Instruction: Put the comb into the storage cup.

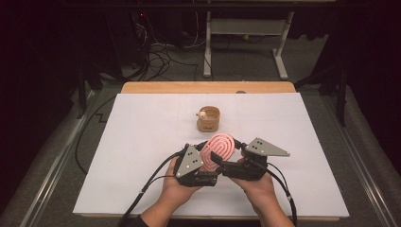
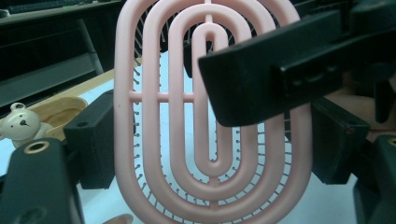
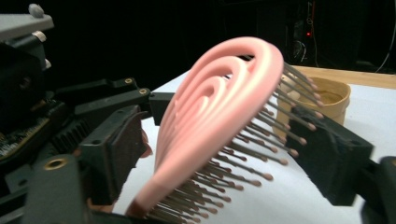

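A pink oval hairbrush with a vented back is held above the white table sheet. My left gripper is shut on it; in the left gripper view the hairbrush spans the gap, its edges meeting both pads. My right gripper stands open around the hairbrush. One of its pads lies off the brush's back, and the bristle tips reach the other. Behind stands a wooden cup with a small bear figure.
The cup is a short way beyond the brush, and the bear leans on its rim. The table's wooden far edge lies behind it. A white desk frame and cables sit on the floor past the table.
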`<state>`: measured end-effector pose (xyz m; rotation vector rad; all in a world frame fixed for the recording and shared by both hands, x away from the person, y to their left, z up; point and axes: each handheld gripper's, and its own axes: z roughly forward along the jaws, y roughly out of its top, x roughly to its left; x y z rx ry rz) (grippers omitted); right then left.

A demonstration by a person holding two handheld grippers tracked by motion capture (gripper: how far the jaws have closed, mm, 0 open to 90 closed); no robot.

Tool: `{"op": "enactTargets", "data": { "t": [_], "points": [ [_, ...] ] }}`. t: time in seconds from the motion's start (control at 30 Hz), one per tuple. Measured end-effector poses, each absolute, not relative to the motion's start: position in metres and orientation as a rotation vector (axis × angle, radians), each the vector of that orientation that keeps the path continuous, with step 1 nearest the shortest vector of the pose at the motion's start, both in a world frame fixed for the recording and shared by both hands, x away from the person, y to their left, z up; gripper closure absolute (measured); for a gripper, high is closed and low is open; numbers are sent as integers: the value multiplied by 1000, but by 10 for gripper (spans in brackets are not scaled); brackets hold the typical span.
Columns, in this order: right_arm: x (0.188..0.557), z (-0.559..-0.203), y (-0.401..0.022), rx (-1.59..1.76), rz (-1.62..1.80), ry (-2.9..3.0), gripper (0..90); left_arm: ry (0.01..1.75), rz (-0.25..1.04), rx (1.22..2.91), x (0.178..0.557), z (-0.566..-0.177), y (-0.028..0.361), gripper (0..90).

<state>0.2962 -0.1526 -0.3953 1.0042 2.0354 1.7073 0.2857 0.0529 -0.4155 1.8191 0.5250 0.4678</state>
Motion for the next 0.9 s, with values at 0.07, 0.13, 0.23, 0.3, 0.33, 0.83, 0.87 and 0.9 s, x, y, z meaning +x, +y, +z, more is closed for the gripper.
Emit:
{"op": "enactTargets", "data": {
  "t": [0.07, 0.13, 0.23, 0.3, 0.33, 0.83, 0.87, 0.9],
  "points": [
    [296, -395, -153, 1011, 1721, 2037, 274, 523, 468, 1822, 285, -416, 52, 181],
    [295, -394, -154, 1019, 1740, 2038, 313, 519, 470, 1820, 285, -416, 52, 181],
    [295, -394, -155, 1034, 1755, 2031, 359, 515, 471, 1819, 284, -416, 51, 181],
    [295, -393, -157, 1051, 1763, 2028, 382, 511, 474, 1821, 283, -416, 50, 181],
    [295, -393, -157, 1055, 1766, 2027, 391, 510, 473, 1821, 283, -416, 49, 181],
    [296, -393, -160, 1088, 1803, 2036, 486, 501, 485, 1823, 282, -415, 49, 181],
    [296, -393, -161, 1088, 1807, 2036, 488, 501, 486, 1823, 282, -415, 49, 181],
    [296, -393, -161, 1090, 1812, 2036, 491, 500, 487, 1823, 282, -415, 49, 181]
  ]
}}
